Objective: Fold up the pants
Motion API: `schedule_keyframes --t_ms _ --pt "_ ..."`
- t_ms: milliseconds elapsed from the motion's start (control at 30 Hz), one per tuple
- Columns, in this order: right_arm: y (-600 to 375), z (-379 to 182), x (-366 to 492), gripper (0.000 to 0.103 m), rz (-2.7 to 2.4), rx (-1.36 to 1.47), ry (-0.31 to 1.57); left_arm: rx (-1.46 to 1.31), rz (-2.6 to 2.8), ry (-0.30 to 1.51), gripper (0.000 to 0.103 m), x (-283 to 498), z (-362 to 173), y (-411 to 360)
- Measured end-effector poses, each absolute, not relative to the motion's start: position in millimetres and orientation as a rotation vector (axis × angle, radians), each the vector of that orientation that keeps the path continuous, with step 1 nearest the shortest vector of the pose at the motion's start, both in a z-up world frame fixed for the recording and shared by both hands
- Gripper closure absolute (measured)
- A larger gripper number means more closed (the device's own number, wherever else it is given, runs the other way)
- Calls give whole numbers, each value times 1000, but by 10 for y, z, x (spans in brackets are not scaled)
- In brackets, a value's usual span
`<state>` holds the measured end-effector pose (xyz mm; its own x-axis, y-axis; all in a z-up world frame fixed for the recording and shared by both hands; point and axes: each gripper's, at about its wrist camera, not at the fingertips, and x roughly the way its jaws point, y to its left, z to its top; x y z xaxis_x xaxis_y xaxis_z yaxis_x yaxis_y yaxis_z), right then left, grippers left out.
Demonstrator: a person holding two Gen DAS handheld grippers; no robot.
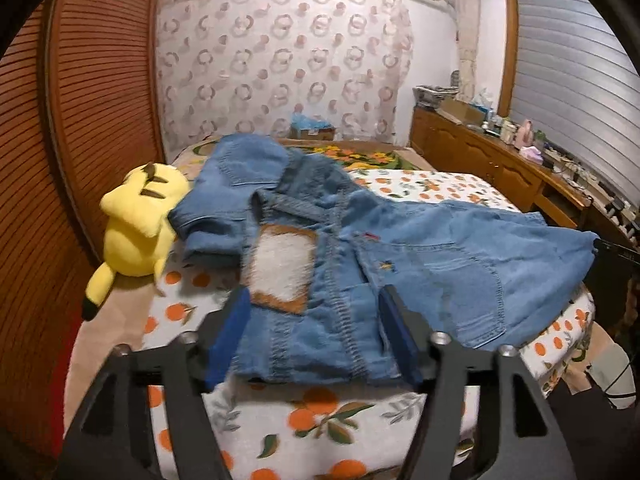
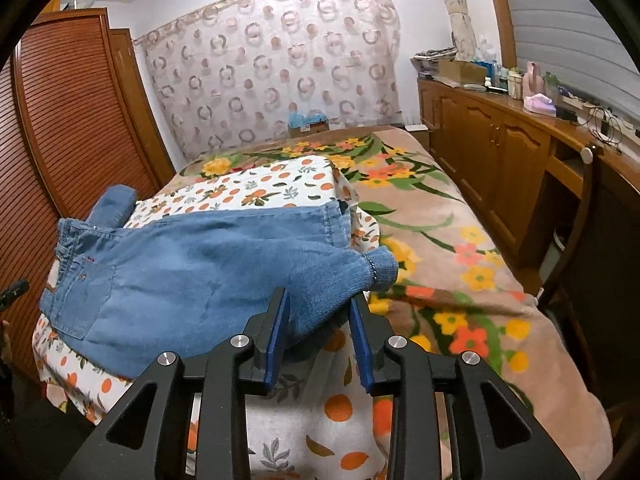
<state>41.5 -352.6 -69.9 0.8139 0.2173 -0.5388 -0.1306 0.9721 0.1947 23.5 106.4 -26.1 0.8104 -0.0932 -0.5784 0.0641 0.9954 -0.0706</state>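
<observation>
Pants [image 1: 400, 248] are seen spread on the bed [image 2: 460, 240], atop an orange-print sheet [image 1: 320, 412], waistband end w/ leather patch [image 1: 280, 272] toward the left, leg ends toward the right. A second, folded denim item [image 1: 236, 184] lies just behind, next to a yellow plush toy [image 1: 136, 220] at far left. Left claw [image 1: 314, 344] is held wide open, the waistband edge lying between its pads w/o being pressed; nothing is gripped. Right claw [image 2: 320, 336] is partly open astride the leg hem [image 2: 380, 268] region, denim between the pads but apparently not pinched; nothing judged held. Denim is judged soft but fairly heavy and thick, not slippery or fragile; seams and waistband are stiffer, so hold is best taken at waistband corner and at hem, through both layers, to stop sagging when lifted. Bed surface is soft and printed, w/ a floral blanket [image 2: 440, 216] beyond the sheet; some drag is to be expected. Room: louvered wooden wardrobe [image 1: 80, 120] at left, patterned curtain [image 1: 280, 64] at back, cluttered wooden cabinet [image 2: 500, 148] along the right.
</observation>
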Motion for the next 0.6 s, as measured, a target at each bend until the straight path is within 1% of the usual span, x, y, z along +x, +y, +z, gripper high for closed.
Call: schedule_keyframes --t_ms 400,433,467,500,600 --pt "-3536 -708 617 72 153 132 612 2 -138 610 33 400 -217 668" --pt "-3532 -700 628 74 156 129 612 5 -140 609 33 403 -216 656" --pt "-3526 -684 632 94 157 122 604 7 -141 609 33 404 -216 649" --pt "-3528 -682 632 99 163 114 602 7 -141 609 33 404 -225 636" --pt "-3507 -616 615 101 174 99 577 7 -140 611 33 403 -236 624"
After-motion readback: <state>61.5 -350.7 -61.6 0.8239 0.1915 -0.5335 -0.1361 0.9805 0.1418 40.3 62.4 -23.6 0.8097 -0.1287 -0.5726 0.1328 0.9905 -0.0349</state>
